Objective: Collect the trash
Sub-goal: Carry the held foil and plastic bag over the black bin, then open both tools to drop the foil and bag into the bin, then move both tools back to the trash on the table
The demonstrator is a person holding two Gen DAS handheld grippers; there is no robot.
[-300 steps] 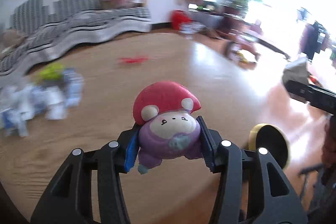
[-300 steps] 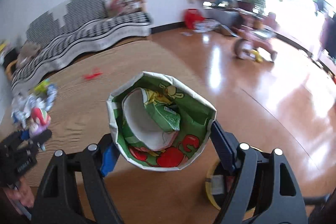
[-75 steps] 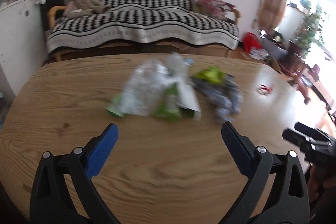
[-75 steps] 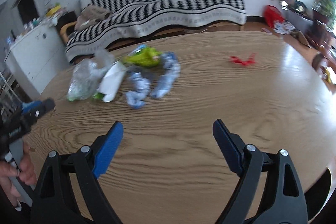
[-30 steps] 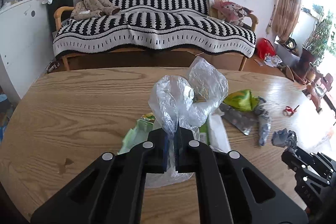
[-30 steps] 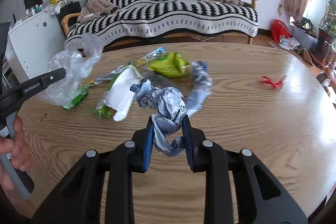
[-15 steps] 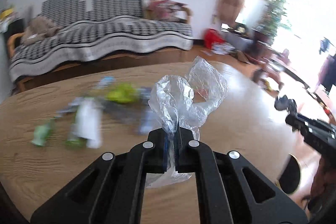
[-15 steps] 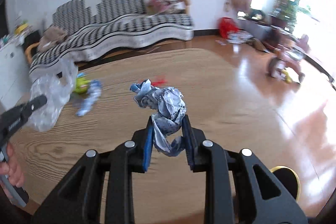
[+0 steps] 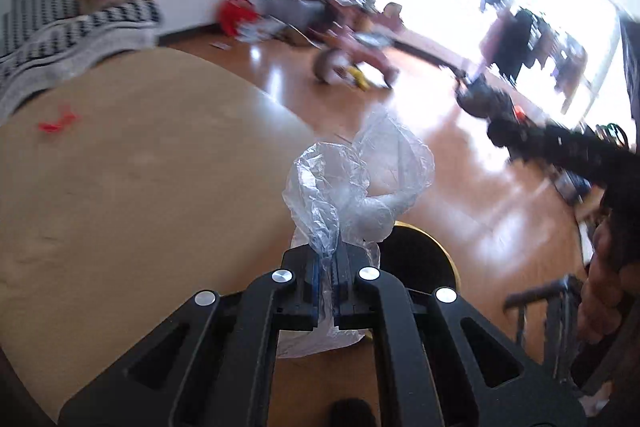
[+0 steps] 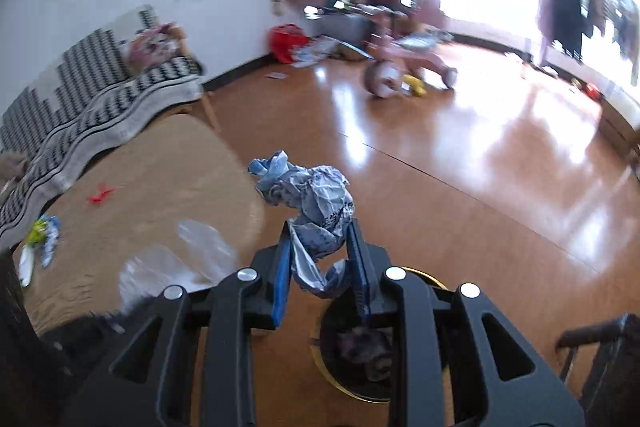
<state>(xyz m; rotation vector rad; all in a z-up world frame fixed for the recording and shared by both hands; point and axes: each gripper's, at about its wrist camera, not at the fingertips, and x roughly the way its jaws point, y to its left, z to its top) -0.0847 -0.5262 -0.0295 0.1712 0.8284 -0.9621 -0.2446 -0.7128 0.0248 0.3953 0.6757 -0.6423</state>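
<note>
My left gripper is shut on a crumpled clear plastic bag, held at the table's right edge, just left of a round black bin with a yellow rim on the floor. My right gripper is shut on a crumpled blue-and-white paper wad, above the same bin, which holds some trash. The plastic bag shows blurred at the lower left of the right wrist view. The right gripper shows blurred at the right of the left wrist view.
The round wooden table lies to the left, with a small red scrap and more wrappers on it. A striped sofa stands behind. A pink tricycle stands on the shiny wood floor. A dark chair is at lower right.
Both grippers have swung right from over the table to its right edge, still holding their trash. The bin has come into view below them.
</note>
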